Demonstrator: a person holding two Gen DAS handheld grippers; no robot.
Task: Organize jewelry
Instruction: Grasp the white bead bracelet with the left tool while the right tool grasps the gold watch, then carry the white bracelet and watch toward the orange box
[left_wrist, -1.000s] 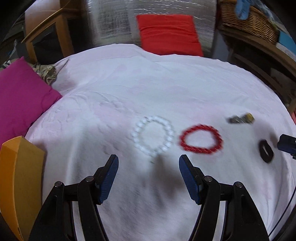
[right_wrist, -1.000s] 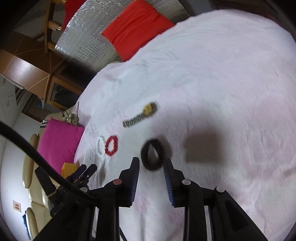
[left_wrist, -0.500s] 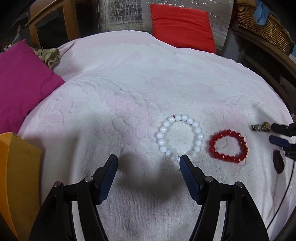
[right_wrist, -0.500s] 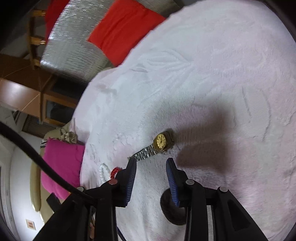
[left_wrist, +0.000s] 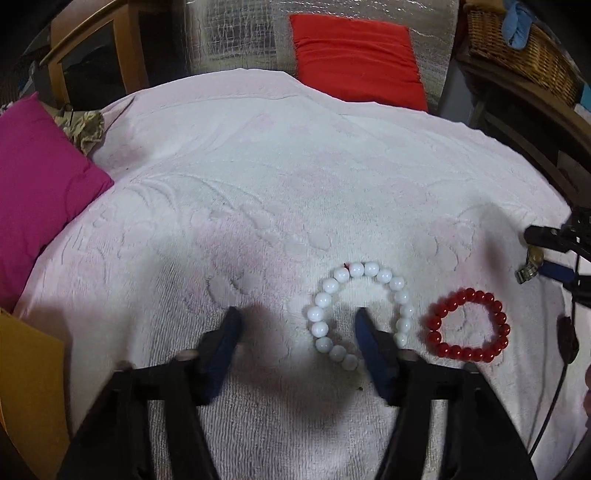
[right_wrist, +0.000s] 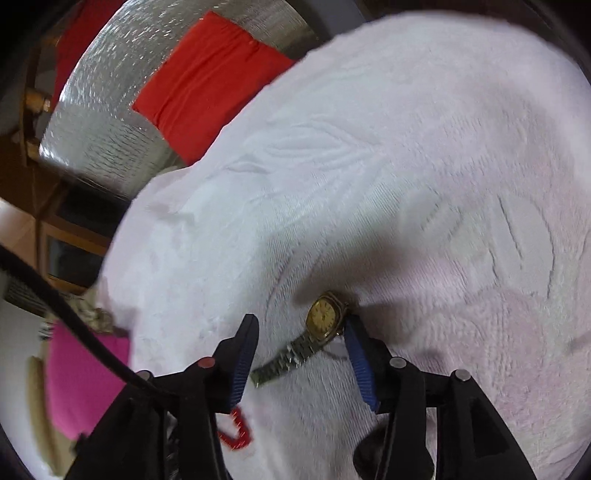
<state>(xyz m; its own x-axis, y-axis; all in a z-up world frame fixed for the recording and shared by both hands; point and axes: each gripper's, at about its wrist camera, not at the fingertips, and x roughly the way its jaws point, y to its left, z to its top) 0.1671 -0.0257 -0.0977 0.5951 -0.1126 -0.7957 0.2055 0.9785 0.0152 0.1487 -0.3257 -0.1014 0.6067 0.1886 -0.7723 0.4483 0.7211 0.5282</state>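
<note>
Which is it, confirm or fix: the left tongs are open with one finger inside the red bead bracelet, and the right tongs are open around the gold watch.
One thing is wrong: the finger of the left tongs sits inside the white bead bracelet, not the red bead bracelet, which lies untouched beside it, as the left wrist view shows. The rest stands: both are open, the right tongs straddling the gold watch.

Dim, soft shadows, slight blur, fisheye-warped edges.

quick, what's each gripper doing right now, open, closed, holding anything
Left gripper: open, holding nothing, one finger inside the white bead bracelet.
Right gripper: open, jaws either side of the gold watch, not gripping.
</note>
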